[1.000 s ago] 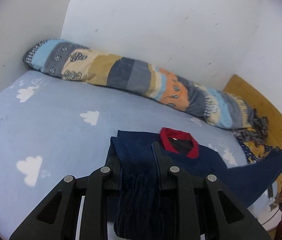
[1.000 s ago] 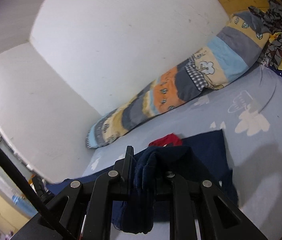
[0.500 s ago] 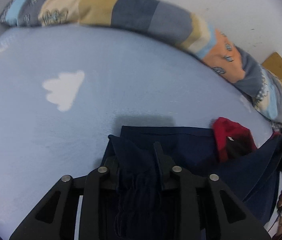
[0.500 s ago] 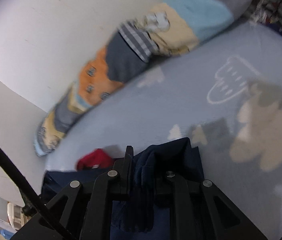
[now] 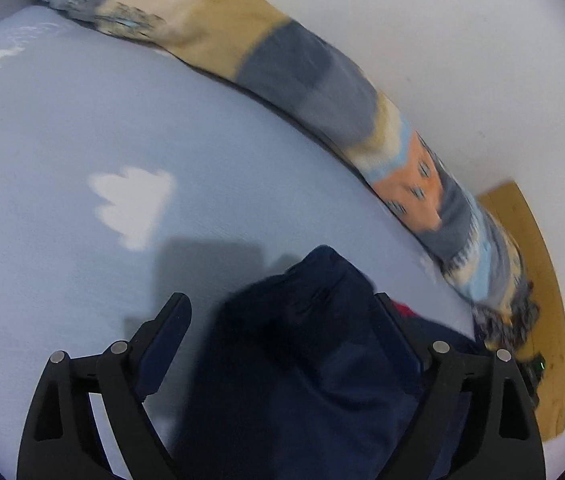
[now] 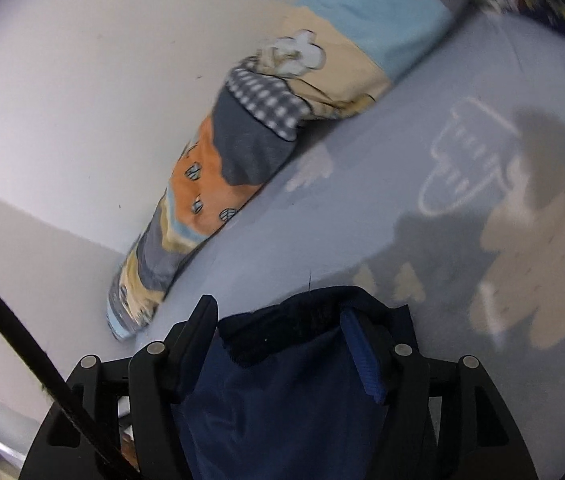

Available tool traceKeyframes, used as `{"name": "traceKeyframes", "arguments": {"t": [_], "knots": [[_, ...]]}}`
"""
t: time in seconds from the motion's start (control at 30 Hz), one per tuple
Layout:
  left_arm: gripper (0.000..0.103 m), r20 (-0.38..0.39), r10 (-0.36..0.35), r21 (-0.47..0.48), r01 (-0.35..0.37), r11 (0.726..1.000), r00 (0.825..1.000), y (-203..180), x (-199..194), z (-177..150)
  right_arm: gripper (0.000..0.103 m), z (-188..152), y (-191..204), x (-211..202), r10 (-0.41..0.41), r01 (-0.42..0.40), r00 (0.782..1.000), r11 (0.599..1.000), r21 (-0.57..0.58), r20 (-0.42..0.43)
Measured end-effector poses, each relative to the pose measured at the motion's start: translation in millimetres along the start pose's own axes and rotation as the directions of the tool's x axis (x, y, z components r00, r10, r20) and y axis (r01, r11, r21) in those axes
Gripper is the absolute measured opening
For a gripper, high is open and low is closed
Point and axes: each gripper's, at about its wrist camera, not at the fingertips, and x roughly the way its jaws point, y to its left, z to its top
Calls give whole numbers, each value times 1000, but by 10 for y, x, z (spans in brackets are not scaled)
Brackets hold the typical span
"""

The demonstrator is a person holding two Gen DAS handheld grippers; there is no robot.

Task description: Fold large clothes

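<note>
Navy blue fleece garment (image 5: 306, 360) is bunched up on the pale blue cloud-print bedsheet (image 5: 82, 128), right at 6 o'clock in both my wrist views. My left gripper (image 5: 282, 312) has its jaws spread wide, fabric heaped loose between them and leaning on the right finger. Right gripper (image 6: 306, 316) is let go too, cloth (image 6: 282, 392) draped over its blue-padded finger (image 6: 362, 356). Striped patchwork bolster pillow (image 5: 314, 76) runs along the white wall (image 5: 442, 40) around 12 to 3 o'clock. Tiny bit of red collar (image 5: 404, 311) peeks out at 4 o'clock.
</note>
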Motion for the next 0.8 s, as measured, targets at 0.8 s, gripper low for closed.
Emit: {"name": "traceKeyframes", "arguments": {"t": [0.8], "knots": [[90,189,363,347,-408,845,913,122,-78,-1597,69,-1350,-107,76,-280,268,959,833,-484,48]]}}
